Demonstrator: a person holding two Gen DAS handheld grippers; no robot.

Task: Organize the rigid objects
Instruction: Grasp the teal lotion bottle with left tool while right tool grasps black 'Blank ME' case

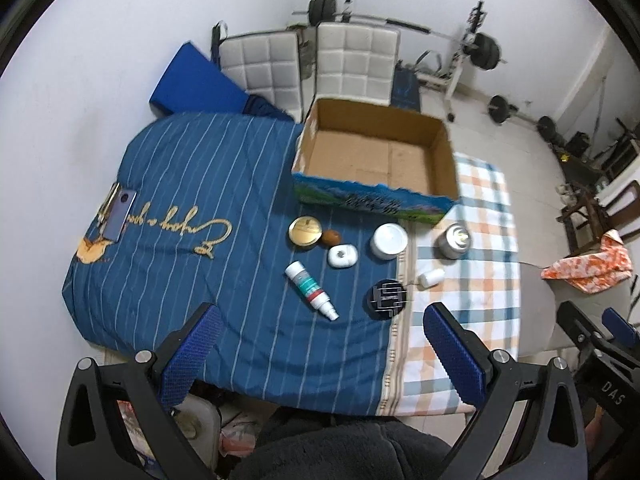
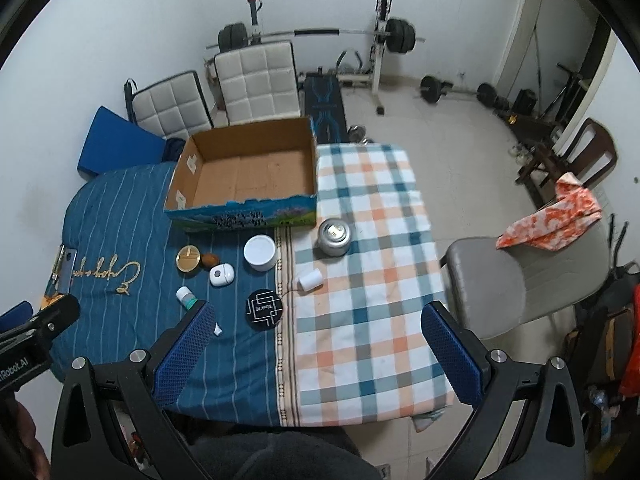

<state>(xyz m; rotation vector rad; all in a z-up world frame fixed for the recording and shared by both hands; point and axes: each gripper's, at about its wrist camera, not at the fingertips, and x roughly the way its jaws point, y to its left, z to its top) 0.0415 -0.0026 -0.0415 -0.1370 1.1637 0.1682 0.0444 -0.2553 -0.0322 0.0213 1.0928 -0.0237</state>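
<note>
An empty cardboard box (image 1: 372, 160) (image 2: 244, 176) stands at the far side of the cloth-covered table. In front of it lie a gold round tin (image 1: 305, 231) (image 2: 189, 258), a small brown object (image 1: 331, 237) (image 2: 210, 259), a white floss case (image 1: 342, 256) (image 2: 221, 274), a white jar (image 1: 388, 241) (image 2: 260, 252), a silver can (image 1: 454, 240) (image 2: 333, 237), a small white bottle (image 1: 431, 278) (image 2: 309, 280), a black round disc (image 1: 387, 298) (image 2: 264, 306) and a white-and-teal tube (image 1: 312, 290) (image 2: 187, 297). My left gripper (image 1: 320, 356) hovers open, near the table's front edge. My right gripper (image 2: 316, 356) is open too, above the checked cloth.
A phone on a clipboard (image 1: 118, 216) (image 2: 64, 266) lies at the table's left edge. Two white padded chairs (image 2: 256, 84) stand behind the box. A grey chair (image 2: 520, 280) with an orange cloth stands right of the table. Gym weights (image 2: 396, 36) line the back wall.
</note>
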